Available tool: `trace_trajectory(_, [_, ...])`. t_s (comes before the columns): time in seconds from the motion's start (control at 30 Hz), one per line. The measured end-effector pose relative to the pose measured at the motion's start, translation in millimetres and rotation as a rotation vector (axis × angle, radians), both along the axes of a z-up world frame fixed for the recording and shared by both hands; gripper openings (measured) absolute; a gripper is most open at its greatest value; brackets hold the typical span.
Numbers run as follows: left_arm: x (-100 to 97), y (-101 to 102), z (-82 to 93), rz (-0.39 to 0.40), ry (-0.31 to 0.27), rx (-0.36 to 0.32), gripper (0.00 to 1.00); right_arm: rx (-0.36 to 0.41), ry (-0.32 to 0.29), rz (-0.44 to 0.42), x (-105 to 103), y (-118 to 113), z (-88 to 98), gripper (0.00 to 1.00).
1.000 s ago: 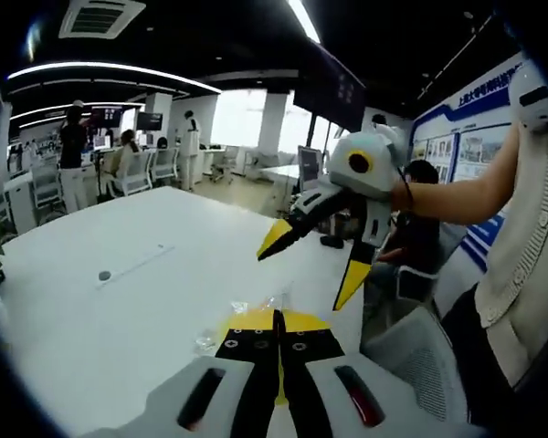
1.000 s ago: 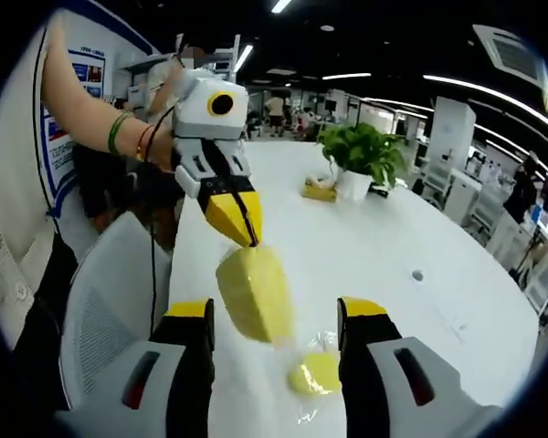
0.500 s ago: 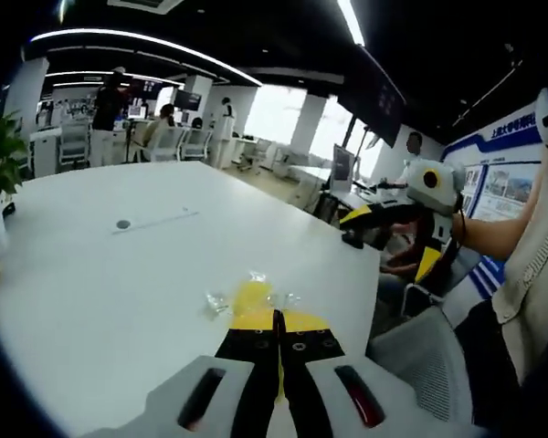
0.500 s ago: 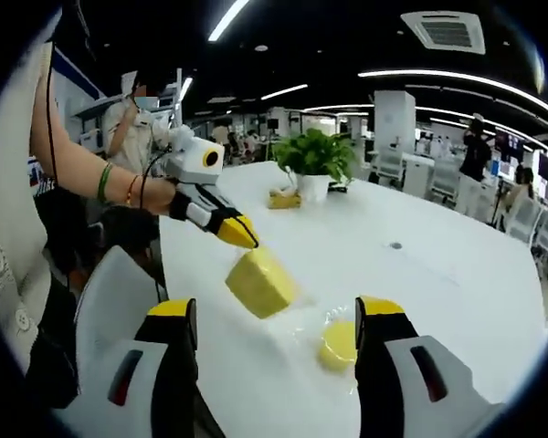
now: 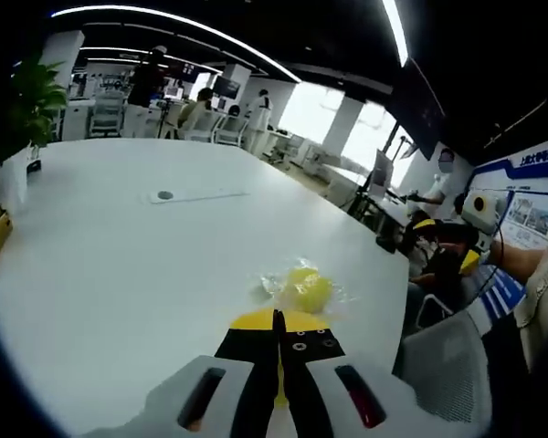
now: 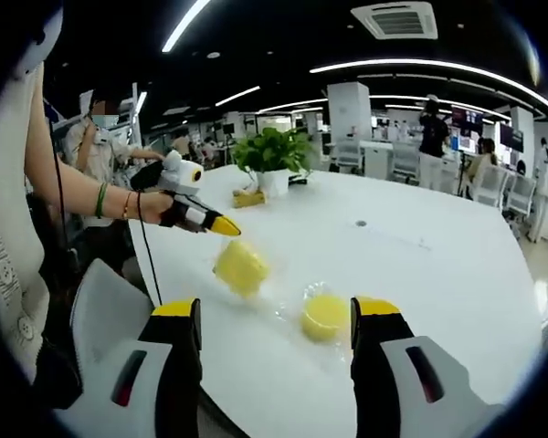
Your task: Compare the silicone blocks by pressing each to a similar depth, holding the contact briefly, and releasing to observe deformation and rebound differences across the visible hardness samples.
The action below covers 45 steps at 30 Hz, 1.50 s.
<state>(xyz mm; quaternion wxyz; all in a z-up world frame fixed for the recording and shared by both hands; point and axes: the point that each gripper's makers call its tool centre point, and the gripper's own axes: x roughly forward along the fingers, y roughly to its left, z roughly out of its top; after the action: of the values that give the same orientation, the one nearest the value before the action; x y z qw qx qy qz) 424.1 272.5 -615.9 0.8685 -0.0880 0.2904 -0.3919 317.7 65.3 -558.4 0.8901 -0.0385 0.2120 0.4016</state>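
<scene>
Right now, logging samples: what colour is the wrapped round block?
Yellow round block, clearest in the right gripper view.

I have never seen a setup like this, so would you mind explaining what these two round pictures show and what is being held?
There is no robot here: a person holds a two-jaw hand tool in each hand, and a fisheye camera rides on each tool.

The left gripper view looks along the left gripper; its yellow-tipped jaws are shut together. Ahead, on the white table, lies a round yellow silicone piece in clear wrapping.

The right gripper view looks along the right gripper, whose jaws stand wide apart and hold nothing. It also shows the left gripper from outside, with a yellow silicone block at its tip, apparently held there above the table. The round piece lies nearby, and a potted plant stands further back.
</scene>
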Motion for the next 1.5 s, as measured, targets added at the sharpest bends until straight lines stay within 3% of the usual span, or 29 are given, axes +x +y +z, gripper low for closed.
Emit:
trace_trajectory(0.2, [27.8, 20, -25.8, 0.019, 0.008, 0.075, 0.0, -0.001, 0.037, -0.047, -4, -7, -9.0, 0.6])
trace_trajectory(0.33, [39.8, 31, -49.6, 0.022, 0.048, 0.123, 0.0, -0.015, 0.054, -0.064, -6, -11, -14.1, 0.59])
trace_trajectory(0.53, [46.7, 42, -79.5, 0.022, 0.087, 0.184, 0.0, -0.019, 0.074, -0.092, -4, -17, -19.5, 0.59])
trace_trajectory(0.83, [47.8, 49, -106.4, 0.027, 0.153, 0.194, 0.0, -0.02, 0.092, -0.104, 2, -17, -25.9, 0.57])
trace_trajectory(0.9, [49.8, 49, -105.2, 0.047, 0.171, 0.149, 0.0, -0.021, 0.097, -0.1, 3, -16, -26.7, 0.57])
trace_trajectory(1.1, [47.7, 46, -103.9, 0.066, 0.183, 0.121, 0.0, -0.02, 0.096, -0.096, 5, -14, -27.0, 0.56])
trace_trajectory(1.27, [45.0, 46, -99.0, 0.116, 0.215, 0.04, 0.0, -0.016, 0.096, -0.091, 7, -13, -26.9, 0.56])
trace_trajectory(1.5, [53.0, 67, -101.6, 0.186, 0.164, 0.074, 0.12, -0.01, 0.093, -0.078, 7, -10, -26.0, 0.56])
